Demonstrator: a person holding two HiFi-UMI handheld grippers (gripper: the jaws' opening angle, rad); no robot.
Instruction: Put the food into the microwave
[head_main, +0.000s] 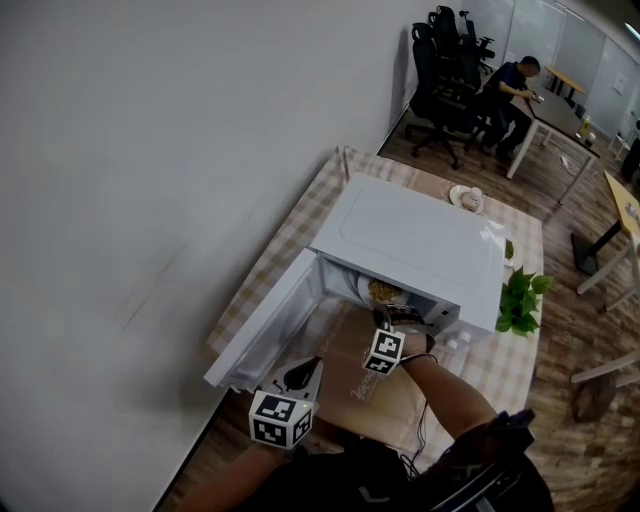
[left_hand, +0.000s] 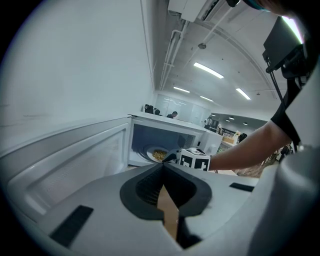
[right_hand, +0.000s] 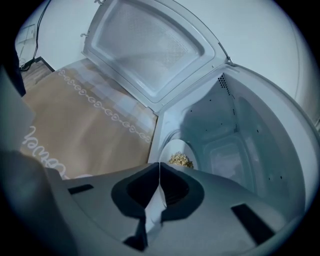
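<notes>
Right gripper (right_hand: 159, 167): jaws drawn in on a pale sliver that runs on into the near rim of the round white plate (right_hand: 170, 147). I read this as a pinch on that rim, with one jaw over it and one under. The plate extends straight ahead of the jaw tips. Its heap of yellowish crumbly food (right_hand: 180, 160) sits just beyond them, toward the plate's middle. The plate lies in the front part of the cavity of the white box microwave oven (head_main: 420, 240), close to the mouth. The back wall is well ahead of the jaws, with bare cavity floor between. The hinged white microwave door (head_main: 270, 320) stands swung wide, off to the side of these jaws and clear of their line. Key relation: the depth of the cavity lies dead ahead along the jaw axis, so any further seating of the plate is a straight push forward. A release calls for spreading the jaws and drawing straight back over the sill. Whether the plate rests fully on the floor cannot be told. Left gripper (left_hand: 162, 167): jaws pressed together on nothing, with only the brown paper mat (head_main: 370, 385) showing through the slit behind the tips. It hangs outside the oven, with the plate well ahead of its tips and slightly to their left. The door panel is near on its left. The right gripper is by far the nearer to the food. The left one is better placed for the door.
</notes>
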